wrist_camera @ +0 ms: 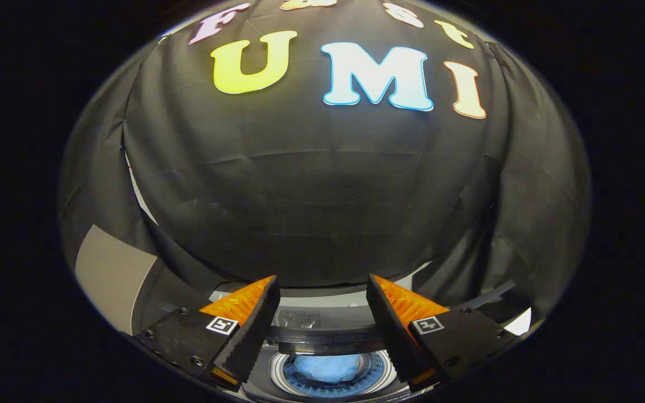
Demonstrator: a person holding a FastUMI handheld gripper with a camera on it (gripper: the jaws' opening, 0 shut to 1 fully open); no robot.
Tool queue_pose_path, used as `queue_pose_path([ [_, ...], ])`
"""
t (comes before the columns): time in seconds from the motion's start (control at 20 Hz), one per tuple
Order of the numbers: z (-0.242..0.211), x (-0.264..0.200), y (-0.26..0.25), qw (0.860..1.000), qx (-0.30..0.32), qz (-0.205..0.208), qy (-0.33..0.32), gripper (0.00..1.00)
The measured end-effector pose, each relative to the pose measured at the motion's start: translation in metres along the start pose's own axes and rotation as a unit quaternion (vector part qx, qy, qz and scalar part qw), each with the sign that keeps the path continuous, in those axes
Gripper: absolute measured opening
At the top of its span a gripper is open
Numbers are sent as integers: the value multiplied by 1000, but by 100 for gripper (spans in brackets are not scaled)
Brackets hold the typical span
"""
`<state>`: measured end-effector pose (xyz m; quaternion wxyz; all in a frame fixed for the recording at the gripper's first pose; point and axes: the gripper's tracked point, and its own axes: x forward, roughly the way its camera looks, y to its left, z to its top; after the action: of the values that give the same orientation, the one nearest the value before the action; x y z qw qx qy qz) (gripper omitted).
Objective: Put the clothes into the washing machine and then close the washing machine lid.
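Your claw (322,313) hangs open, empty. Clothes (327,369), soft and light, lie in the drum (378,366) at 6 o'clock. The stiff lid (328,338), likely light: take its front edge.

This is looking like a staged recording booth rather than a lived-in laundry room. Black cloth (322,196) is hanging as the back wall and draping round both sides, creased and folded where the panels are meeting. Below it a top-loading washing machine (331,330) is standing with its round drum (331,372) lying open, and something pale blue is lying inside. A plain grey panel (111,275) is showing beside the cloth.
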<state>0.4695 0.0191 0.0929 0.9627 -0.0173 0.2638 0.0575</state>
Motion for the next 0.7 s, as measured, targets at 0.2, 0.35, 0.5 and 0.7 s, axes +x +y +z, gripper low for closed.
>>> queue_pose_path([
  [0.2, -27, -33, 1, 1000, -1, -1, -11, 97],
  [0.35, -40, -45, 2, 1000, -5, 0, -22, 97],
  [0.5, -56, -59, 0, 999, -4, -1, -40, 97],
  [0.7, -88, -75, 1, 999, -4, -3, -44, 97],
])
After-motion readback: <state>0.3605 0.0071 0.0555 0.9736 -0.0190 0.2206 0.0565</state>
